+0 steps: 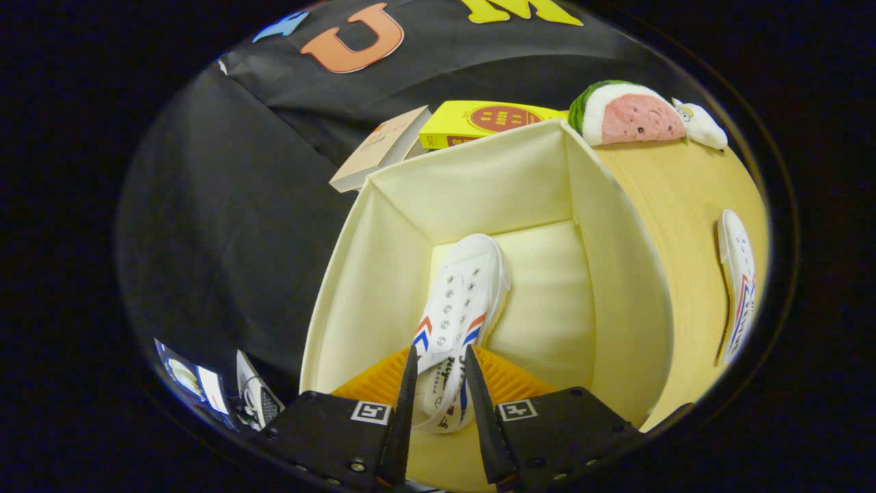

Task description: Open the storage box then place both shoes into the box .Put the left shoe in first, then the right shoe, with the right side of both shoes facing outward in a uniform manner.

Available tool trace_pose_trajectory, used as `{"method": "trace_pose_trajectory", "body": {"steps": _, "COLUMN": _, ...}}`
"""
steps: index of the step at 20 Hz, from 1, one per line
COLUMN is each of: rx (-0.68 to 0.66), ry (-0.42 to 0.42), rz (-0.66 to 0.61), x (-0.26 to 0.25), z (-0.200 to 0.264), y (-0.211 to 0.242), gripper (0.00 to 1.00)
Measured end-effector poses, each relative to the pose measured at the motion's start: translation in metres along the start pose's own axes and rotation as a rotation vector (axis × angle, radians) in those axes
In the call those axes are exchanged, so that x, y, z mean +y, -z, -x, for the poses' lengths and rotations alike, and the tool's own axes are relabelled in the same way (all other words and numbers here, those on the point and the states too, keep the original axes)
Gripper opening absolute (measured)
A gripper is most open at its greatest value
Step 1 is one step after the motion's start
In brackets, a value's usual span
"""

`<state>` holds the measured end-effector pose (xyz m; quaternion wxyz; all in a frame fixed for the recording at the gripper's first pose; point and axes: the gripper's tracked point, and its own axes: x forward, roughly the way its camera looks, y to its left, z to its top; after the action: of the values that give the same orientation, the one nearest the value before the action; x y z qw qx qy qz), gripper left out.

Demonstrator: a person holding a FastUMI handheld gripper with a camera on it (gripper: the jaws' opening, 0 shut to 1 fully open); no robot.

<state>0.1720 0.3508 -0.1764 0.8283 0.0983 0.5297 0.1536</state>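
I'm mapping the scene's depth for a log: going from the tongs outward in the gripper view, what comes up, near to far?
Tongs shut on the heel of the white shoe → shoe's toe on the box floor → far wall of the open storage box → yellow book → black booth cloth.

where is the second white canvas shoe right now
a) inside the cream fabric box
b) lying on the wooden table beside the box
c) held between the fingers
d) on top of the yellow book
b: the second white canvas shoe lies on the wooden table outside the cream fabric storage box, while the gripper's fingers are shut on the other white canvas shoe inside it.
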Motion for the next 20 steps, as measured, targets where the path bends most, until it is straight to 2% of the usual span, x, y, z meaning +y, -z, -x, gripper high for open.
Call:
{"method": "trace_pose_trajectory", "body": {"steps": 4, "rx": -0.031, "ry": -0.076, "rz": 0.051, "x": 0.008, "z": 0.034, "y": -0.01, "gripper": 0.67}}
{"method": "trace_pose_trajectory", "body": {"steps": 5, "rx": -0.062, "ry": -0.076, "rz": 0.077, "x": 0.008, "z": 0.045, "y": -0.014, "gripper": 0.71}}
{"method": "trace_pose_trajectory", "body": {"steps": 6, "rx": -0.09, "ry": -0.075, "rz": 0.091, "x": 0.009, "z": 0.056, "y": -0.017, "gripper": 0.83}}
{"method": "trace_pose_trajectory", "body": {"steps": 8, "rx": -0.132, "ry": -0.038, "rz": 0.115, "x": 0.0, "z": 0.076, "y": -0.02, "gripper": 0.94}}
{"method": "trace_pose_trajectory", "body": {"steps": 11, "rx": -0.159, "ry": -0.064, "rz": 0.134, "x": -0.006, "z": 0.11, "y": -0.018, "gripper": 0.94}}
{"method": "trace_pose_trajectory", "body": {"steps": 14, "rx": -0.168, "ry": -0.066, "rz": 0.143, "x": -0.032, "z": 0.139, "y": -0.017, "gripper": 0.95}}
{"method": "trace_pose_trajectory", "body": {"steps": 20, "rx": -0.17, "ry": 0.035, "rz": 0.074, "x": -0.13, "z": 0.166, "y": -0.02, "gripper": 0.95}}
